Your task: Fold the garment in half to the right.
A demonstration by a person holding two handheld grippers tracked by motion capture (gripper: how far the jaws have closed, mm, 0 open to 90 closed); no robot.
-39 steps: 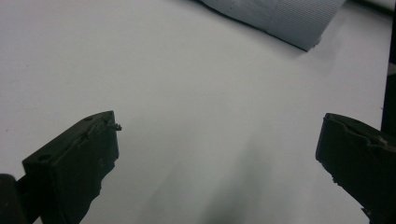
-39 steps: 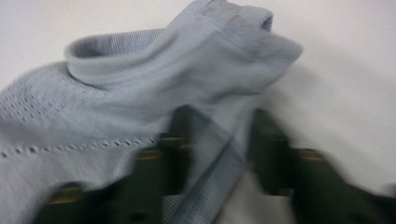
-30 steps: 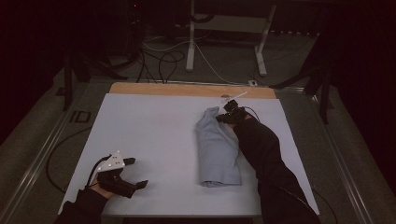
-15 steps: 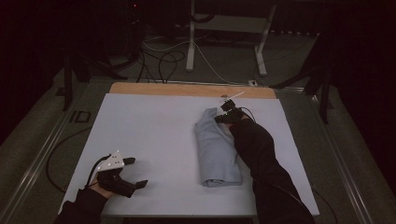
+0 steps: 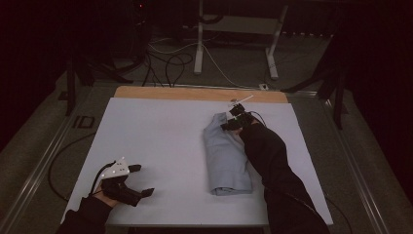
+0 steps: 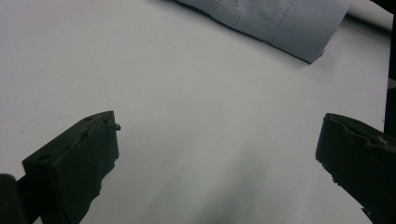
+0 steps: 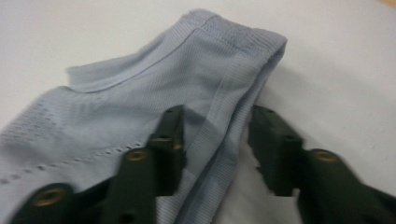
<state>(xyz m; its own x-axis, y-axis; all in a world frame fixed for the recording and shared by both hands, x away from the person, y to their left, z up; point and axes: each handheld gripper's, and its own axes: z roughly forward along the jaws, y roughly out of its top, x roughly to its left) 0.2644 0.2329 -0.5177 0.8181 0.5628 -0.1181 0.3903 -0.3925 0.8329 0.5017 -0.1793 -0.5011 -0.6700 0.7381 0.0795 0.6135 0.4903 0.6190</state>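
Note:
A light blue-grey garment (image 5: 226, 156), folded into a long strip, lies on the right half of the white table top (image 5: 156, 126). My right gripper (image 5: 231, 122) is at its far end. In the right gripper view the jaws have just been opening and stand apart (image 7: 215, 135), with a fold of the garment's (image 7: 140, 93) hemmed edge loose between them. My left gripper (image 5: 141, 180) rests near the front left corner, open. In the left gripper view its jaws (image 6: 217, 154) are spread wide over bare table, and the garment's near end (image 6: 280, 18) lies farther off.
A wooden strip (image 5: 195, 93) borders the table's far edge. Beyond it, cables (image 5: 165, 63) and white stand legs (image 5: 199, 44) lie on the dark floor. Metal rails (image 5: 44, 161) run along the table's sides. The person's dark right sleeve (image 5: 272, 165) lies beside the garment.
The right gripper's jaws have parted at the garment's far end, letting go of the fabric. The left gripper and the garment stay where they were.

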